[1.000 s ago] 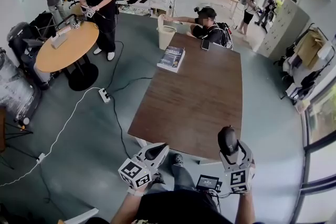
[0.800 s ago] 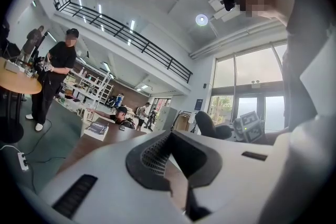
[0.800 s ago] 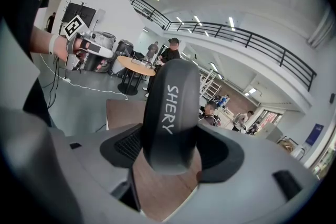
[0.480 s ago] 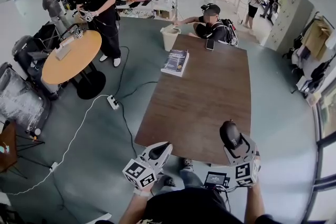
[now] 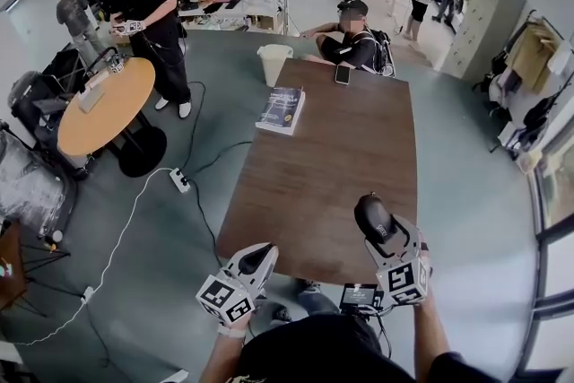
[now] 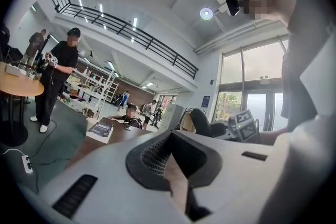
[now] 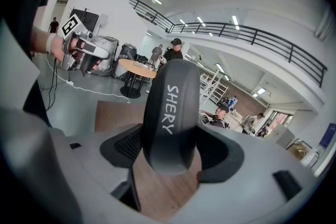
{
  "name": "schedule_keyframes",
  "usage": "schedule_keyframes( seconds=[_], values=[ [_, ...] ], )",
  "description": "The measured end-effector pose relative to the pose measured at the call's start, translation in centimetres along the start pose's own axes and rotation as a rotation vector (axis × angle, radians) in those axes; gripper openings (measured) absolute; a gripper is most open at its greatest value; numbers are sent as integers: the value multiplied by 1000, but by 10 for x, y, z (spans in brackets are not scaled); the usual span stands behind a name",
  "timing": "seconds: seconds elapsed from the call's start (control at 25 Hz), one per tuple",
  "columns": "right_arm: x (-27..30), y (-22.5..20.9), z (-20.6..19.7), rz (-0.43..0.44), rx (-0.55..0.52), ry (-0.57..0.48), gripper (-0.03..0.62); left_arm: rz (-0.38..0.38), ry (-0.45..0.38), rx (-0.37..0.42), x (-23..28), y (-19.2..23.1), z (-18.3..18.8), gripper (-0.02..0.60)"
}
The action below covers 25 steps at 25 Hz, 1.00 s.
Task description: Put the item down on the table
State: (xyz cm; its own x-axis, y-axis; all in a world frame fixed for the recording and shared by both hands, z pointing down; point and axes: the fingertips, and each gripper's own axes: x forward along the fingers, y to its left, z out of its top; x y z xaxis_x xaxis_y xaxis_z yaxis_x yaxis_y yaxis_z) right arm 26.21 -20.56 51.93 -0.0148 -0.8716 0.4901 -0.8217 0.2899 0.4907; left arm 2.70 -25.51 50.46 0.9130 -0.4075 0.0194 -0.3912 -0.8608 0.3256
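A black oval case (image 5: 371, 217) marked "SHERY" (image 7: 169, 113) in white is the item. My right gripper (image 5: 378, 227) is shut on it and holds it above the near right edge of the long brown table (image 5: 323, 157). In the right gripper view the case stands up between the jaws (image 7: 170, 152), with the tabletop below. My left gripper (image 5: 257, 258) hangs off the table's near left corner. Its jaws (image 6: 177, 168) look closed with nothing between them.
At the table's far left corner lies a blue book (image 5: 281, 108), and a phone (image 5: 342, 73) lies at the far end in front of a seated person (image 5: 356, 39). A bin (image 5: 273, 63), a round orange table (image 5: 103, 103) and a power strip (image 5: 179, 181) with cables are off to the left.
My right gripper has carried the case a little forward, from just off the near edge to over the tabletop. The left gripper stays below the near left corner.
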Motion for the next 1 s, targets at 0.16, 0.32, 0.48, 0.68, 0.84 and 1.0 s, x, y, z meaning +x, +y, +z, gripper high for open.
schedule_keyframes(
  seconds=[0.16, 0.32, 0.48, 0.68, 0.84, 1.0],
  values=[
    [16, -14, 4, 28, 18, -19, 304, 10, 2, 4, 12, 3, 4, 5],
    [34, -26, 4, 53, -4, -19, 304, 26, -1, 11, 23, 8, 6, 5],
    [54, -29, 4, 85, -25, -20, 304, 54, 3, 6, 27, 14, 7, 5],
    [80, -30, 3, 120, -66, -14, 304, 80, 8, 2, 29, 21, 8, 5],
    [101, -29, 1, 154, -83, -13, 304, 112, 7, -1, 29, 26, 8, 5],
    [120, -23, -2, 193, -101, -7, 304, 140, 9, -9, 26, 31, 8, 5]
  ],
)
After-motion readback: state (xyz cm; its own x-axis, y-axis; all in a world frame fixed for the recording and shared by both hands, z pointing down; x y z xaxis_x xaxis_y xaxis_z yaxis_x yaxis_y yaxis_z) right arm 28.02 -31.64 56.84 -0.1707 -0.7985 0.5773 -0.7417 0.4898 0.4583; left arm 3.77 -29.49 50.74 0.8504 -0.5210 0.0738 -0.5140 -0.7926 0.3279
